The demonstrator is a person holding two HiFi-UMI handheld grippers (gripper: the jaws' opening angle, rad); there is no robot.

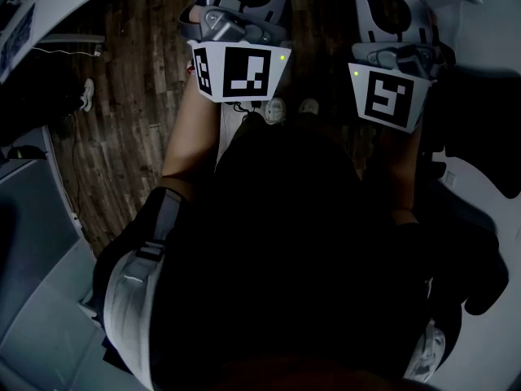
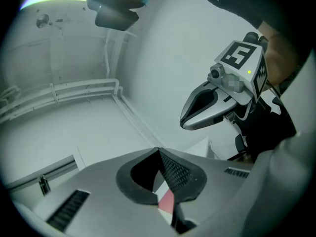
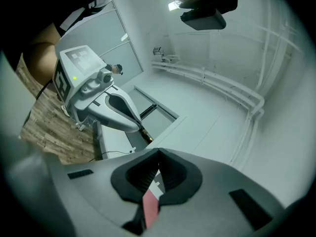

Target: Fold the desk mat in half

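No desk mat shows in any view. In the head view both grippers are held up close in front of the person's dark-clothed body, the left marker cube (image 1: 240, 72) beside the right marker cube (image 1: 389, 96), with their jaw tips out of frame. My left gripper (image 2: 159, 150) has its jaws closed tip to tip on nothing and points at a white wall. My right gripper (image 3: 158, 153) is likewise shut and empty. Each gripper view shows the other one from the side: the right gripper (image 2: 197, 113) and the left gripper (image 3: 123, 118), both with jaws together.
Dark wooden floor (image 1: 130, 137) lies below, with the person's shoes (image 1: 277, 111) on it. A grey-white cabinet or desk edge (image 1: 32, 218) stands at the left. White walls with pipes (image 2: 64, 90) fill the gripper views. The head-mounted camera (image 3: 207, 14) hangs overhead.
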